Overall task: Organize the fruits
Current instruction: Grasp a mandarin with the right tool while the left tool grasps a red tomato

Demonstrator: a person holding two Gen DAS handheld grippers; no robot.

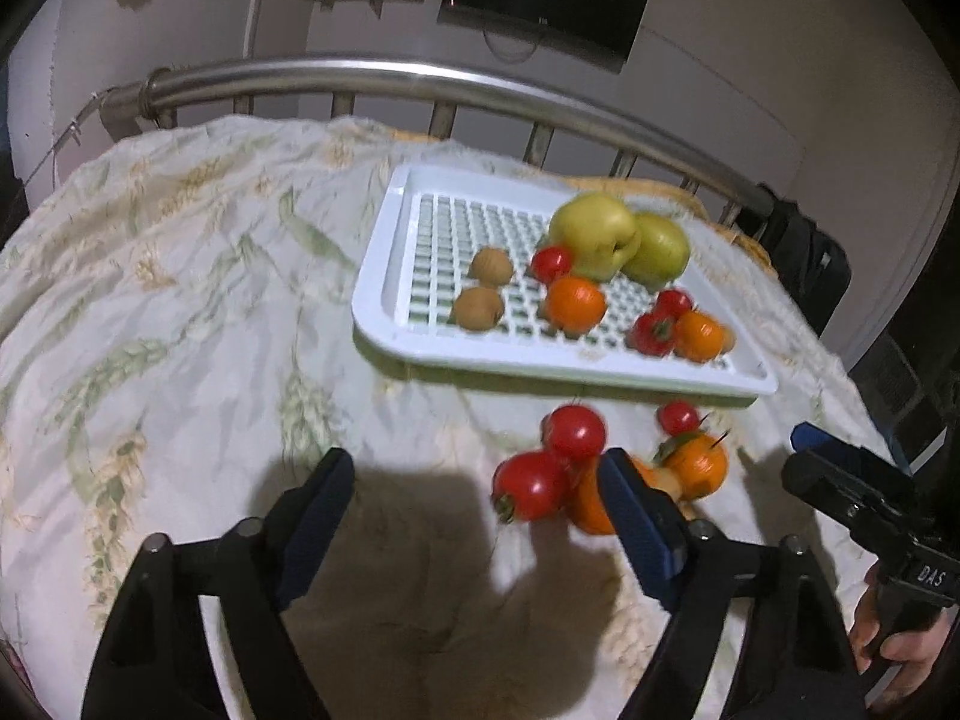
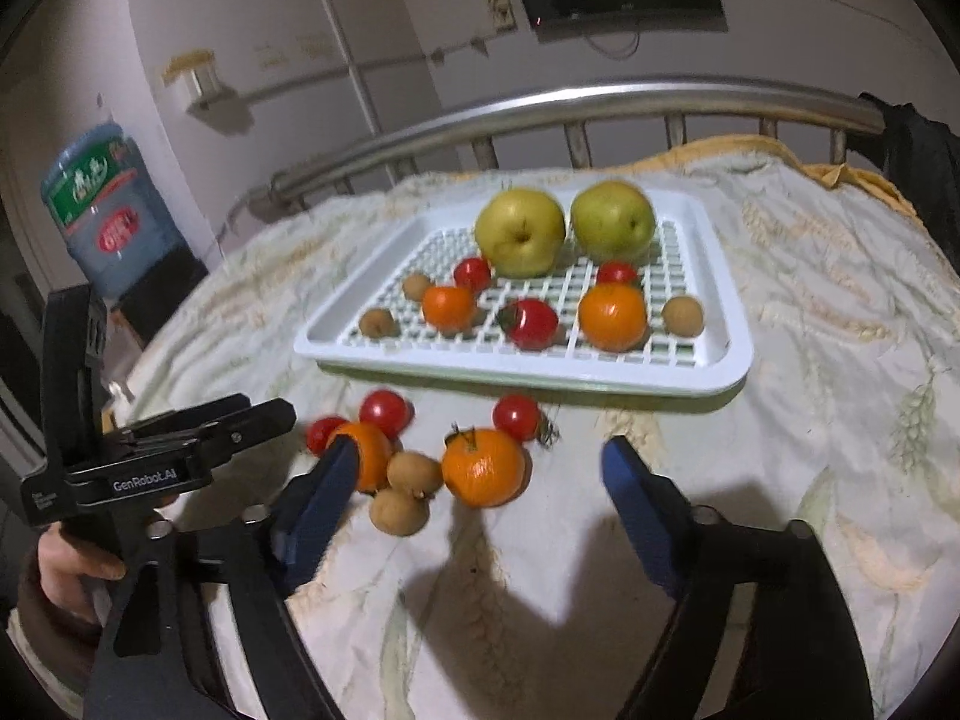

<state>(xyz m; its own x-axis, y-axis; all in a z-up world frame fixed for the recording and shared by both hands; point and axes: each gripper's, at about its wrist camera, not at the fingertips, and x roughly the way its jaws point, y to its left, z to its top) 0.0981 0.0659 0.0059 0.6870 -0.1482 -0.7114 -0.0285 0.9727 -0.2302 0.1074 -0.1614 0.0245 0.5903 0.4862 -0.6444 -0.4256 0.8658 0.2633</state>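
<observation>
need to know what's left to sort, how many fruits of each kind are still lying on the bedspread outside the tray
small red tomatoes: 3
oranges: 2
small brown fruits: 2
total: 7

Both the left gripper and the right gripper are open and empty.

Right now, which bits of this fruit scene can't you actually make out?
- Left wrist view: one orange half hidden behind the left gripper finger.
- Right wrist view: that orange again partly covered by the right gripper finger.
- Both views: motion blur smears the tray fruit's details.

Loose fruits (image 2: 420, 456) lie on the bedspread (image 2: 810, 420) before the tray (image 2: 729, 324).
</observation>
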